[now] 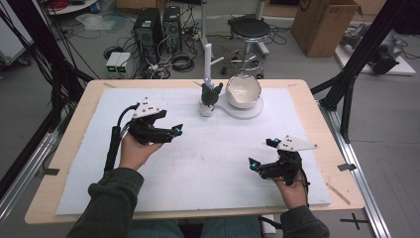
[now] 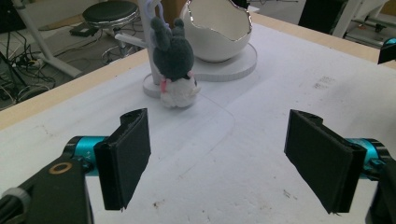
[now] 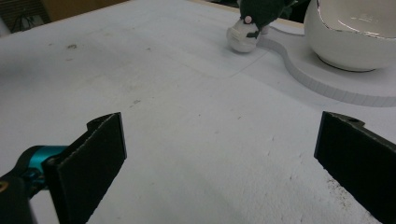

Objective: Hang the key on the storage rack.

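My left gripper [image 1: 171, 133] sits over the left half of the white mat [image 1: 148, 188], held in my left hand [image 1: 132, 151]; its jaws stand wide apart with nothing between them, pads clear of the mat; in the left gripper view the plush toy [image 2: 175, 65] lies straight ahead, well apart from the pads. The plush toy [image 1: 210, 97], dark grey above and white below, stands at the far middle of the mat, against the foot of a white post [image 1: 208, 60] and just beside the flat white base [image 1: 247, 110]; on that base rests a white eggshell-shaped bowl [image 1: 243, 91], upright, its jagged rim uppermost. My right gripper [image 1: 261, 154] rests over the near right of the mat, in my right hand [image 1: 292, 191]; its jaws are likewise released and empty, and point toward the toy and bowl; both are well apart from it.
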`<state>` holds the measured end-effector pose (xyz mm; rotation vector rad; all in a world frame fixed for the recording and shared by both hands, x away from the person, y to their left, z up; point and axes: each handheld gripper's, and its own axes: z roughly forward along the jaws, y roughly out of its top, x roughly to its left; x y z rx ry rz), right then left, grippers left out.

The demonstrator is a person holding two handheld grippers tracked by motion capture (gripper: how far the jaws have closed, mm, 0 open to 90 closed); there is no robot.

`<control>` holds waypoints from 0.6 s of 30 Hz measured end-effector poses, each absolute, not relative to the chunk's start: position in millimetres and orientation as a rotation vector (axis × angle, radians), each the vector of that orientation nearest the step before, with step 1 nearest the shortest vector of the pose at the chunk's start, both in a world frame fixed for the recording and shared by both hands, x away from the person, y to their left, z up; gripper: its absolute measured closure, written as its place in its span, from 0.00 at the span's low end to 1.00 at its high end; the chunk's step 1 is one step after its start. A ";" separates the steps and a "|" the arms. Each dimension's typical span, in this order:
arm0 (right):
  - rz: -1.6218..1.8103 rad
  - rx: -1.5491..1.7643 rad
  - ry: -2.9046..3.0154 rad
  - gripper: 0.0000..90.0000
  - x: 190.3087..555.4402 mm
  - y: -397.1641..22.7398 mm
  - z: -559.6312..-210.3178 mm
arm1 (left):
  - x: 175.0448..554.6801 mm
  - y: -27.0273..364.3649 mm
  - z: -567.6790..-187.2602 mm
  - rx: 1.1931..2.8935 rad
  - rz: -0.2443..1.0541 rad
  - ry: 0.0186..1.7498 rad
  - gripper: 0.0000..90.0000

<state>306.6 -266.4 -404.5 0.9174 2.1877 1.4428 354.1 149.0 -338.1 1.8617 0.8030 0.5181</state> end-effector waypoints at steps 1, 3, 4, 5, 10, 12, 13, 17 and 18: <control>1.442 0.919 2.189 0.02 306.6 -266.2 -404.4 | 353.3 150.0 -338.3 1.861 0.517 0.801 0.26; 1.442 0.918 2.193 0.02 306.9 -266.0 -404.7 | 351.2 151.1 -338.7 1.862 0.514 0.796 0.26; 1.442 0.919 2.193 0.02 306.8 -265.9 -404.6 | 350.0 152.0 -339.0 1.864 0.512 0.791 0.26; 1.440 0.917 2.193 0.02 306.9 -265.9 -404.7 | 348.6 152.8 -339.4 1.866 0.508 0.785 0.26; 1.438 0.923 2.190 0.02 306.4 -266.0 -404.5 | 339.4 158.9 -338.4 1.893 0.511 0.756 0.26; 1.437 0.923 2.191 0.02 306.6 -265.8 -404.7 | 335.0 162.3 -338.5 1.879 0.506 0.757 0.26; 1.435 0.919 2.191 0.02 306.9 -265.8 -404.8 | 332.7 163.5 -339.3 1.874 0.504 0.759 0.26; 1.433 0.920 2.187 0.02 307.4 -265.7 -404.9 | 325.4 169.4 -343.7 1.875 0.495 0.755 0.25; 1.431 0.930 2.188 0.02 306.9 -265.7 -404.8 | 324.0 170.3 -345.1 1.871 0.494 0.759 0.25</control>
